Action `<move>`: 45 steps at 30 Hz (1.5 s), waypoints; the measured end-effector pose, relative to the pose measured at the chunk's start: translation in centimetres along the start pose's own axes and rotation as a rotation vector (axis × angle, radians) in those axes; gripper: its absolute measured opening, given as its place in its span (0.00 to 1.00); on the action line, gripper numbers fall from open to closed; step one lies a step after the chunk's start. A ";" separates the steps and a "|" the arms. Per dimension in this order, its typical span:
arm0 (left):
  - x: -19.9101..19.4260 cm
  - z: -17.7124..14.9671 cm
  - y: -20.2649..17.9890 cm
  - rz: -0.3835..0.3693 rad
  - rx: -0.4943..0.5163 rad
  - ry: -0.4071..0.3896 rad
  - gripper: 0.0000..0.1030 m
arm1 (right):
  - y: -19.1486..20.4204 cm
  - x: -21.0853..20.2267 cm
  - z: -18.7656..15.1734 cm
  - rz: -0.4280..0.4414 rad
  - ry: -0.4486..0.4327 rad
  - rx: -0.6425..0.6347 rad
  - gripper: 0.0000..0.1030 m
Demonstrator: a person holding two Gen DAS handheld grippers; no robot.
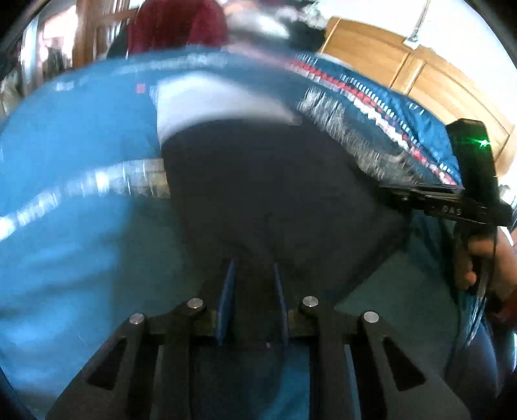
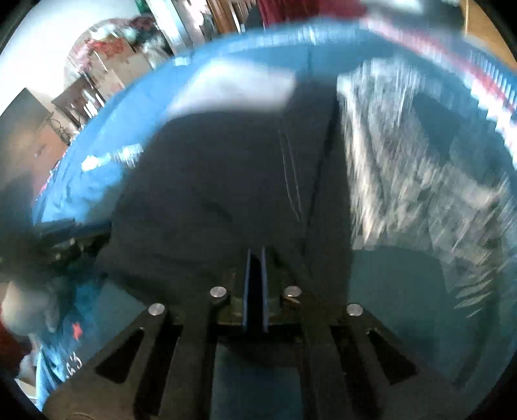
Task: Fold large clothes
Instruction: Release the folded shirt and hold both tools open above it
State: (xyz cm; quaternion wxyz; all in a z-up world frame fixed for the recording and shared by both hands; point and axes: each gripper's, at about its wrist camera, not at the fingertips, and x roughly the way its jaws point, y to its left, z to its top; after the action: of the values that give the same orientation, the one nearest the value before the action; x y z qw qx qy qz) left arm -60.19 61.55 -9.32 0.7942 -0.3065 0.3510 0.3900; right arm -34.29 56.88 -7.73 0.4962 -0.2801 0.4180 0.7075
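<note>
A dark garment [image 1: 274,194] lies spread on a blue bedcover [image 1: 74,135], and both pictures are smeared with motion blur, so fine detail is lost. To the left of the cloth the blue surface runs wide and bare out to its rounded far edge, giving open room on that side; to the right a grey, streaky patterned piece [image 2: 404,168] lies against the dark cloth's edge, and past it a red, white and blue patterned band [image 1: 362,97] runs along the bed's border. A pale patch [image 1: 219,103] lies at the far end of the garment. Beyond the bed stand wooden cabinets [image 1: 420,71] on the right and a maroon shape [image 1: 177,26] at the back. The left gripper [image 1: 253,274] points low over the near hem, its blue fingers set a small way apart with dark cloth between them, though I cannot tell whether they truly pinch it. The right gripper [image 2: 255,258] has its two blue fingers drawn nearly together, a thin dark fold of the garment clamped between them. From the left view the right tool shows at the bed's right edge, a hand [image 1: 481,258] wrapped around its grip, a green light glowing on top. No containers are visible.
</note>
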 end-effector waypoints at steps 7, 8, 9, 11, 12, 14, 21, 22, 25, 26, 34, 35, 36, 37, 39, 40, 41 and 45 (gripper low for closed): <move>-4.7 -0.4 -1.1 0.053 -0.060 -0.040 0.44 | 2.3 -7.3 -1.5 -0.066 -0.128 -0.025 0.44; -5.4 -1.0 -1.1 0.067 -0.070 -0.045 0.48 | 2.7 -8.1 -2.6 -0.089 -0.138 -0.032 0.59; -5.9 -1.8 -1.0 0.087 -0.083 -0.038 0.50 | 3.0 -8.6 -4.4 -0.127 -0.133 -0.031 0.64; -6.1 -3.9 -0.5 0.129 -0.127 -0.001 0.50 | 2.9 -8.2 -7.0 -0.173 -0.091 -0.010 0.67; -5.9 -4.8 -0.4 0.131 -0.153 0.012 0.50 | 2.9 -7.5 -8.3 -0.177 -0.060 0.013 0.67; -5.2 -6.5 -0.1 0.154 -0.177 0.044 0.52 | 2.4 -6.6 -10.0 -0.184 -0.025 0.055 0.67; -2.9 -7.9 -1.8 0.116 -0.147 0.097 1.00 | 2.6 -4.6 -12.1 -0.268 -0.023 0.026 0.98; -2.6 -7.8 -1.9 0.132 -0.137 0.103 1.00 | 2.7 -4.2 -12.0 -0.276 -0.019 0.016 1.00; -1.7 -7.6 -2.5 0.199 -0.123 0.109 1.00 | 2.9 -4.1 -12.0 -0.301 -0.031 0.023 1.00; -1.5 -7.4 -2.7 0.217 -0.117 0.111 1.00 | 2.9 -4.0 -11.9 -0.305 -0.038 0.022 1.00; -0.4 -7.3 -3.9 0.324 -0.086 0.060 1.00 | 3.6 -3.6 -12.0 -0.345 -0.102 0.032 1.00; -0.3 -7.4 -4.0 0.323 -0.087 0.054 1.00 | 3.7 -3.6 -12.1 -0.346 -0.108 0.045 1.00; -0.3 -7.5 -4.0 0.321 -0.085 0.047 1.00 | 3.6 -3.6 -12.2 -0.347 -0.118 0.057 1.00; -0.3 -7.6 -4.1 0.316 -0.080 0.036 1.00 | 3.5 -3.6 -12.2 -0.345 -0.126 0.061 1.00; -0.1 -7.9 -3.8 0.304 -0.075 0.009 1.00 | 3.4 -3.5 -12.2 -0.334 -0.130 0.067 1.00; -0.1 -7.9 -3.8 0.302 -0.075 -0.001 1.00 | 3.2 -3.5 -12.3 -0.326 -0.137 0.069 1.00; -0.1 -8.0 -3.8 0.302 -0.073 -0.010 1.00 | 3.3 -3.5 -12.4 -0.322 -0.144 0.069 1.00; 0.0 -8.2 -3.8 0.308 -0.066 -0.033 1.00 | 3.4 -3.5 -12.7 -0.320 -0.166 0.058 1.00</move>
State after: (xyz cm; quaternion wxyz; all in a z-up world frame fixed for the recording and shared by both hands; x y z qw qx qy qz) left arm -59.60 53.35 -13.11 0.7200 -0.2687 0.3678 0.5235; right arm -36.43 43.63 -10.10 0.6433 -0.2692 0.3457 0.6278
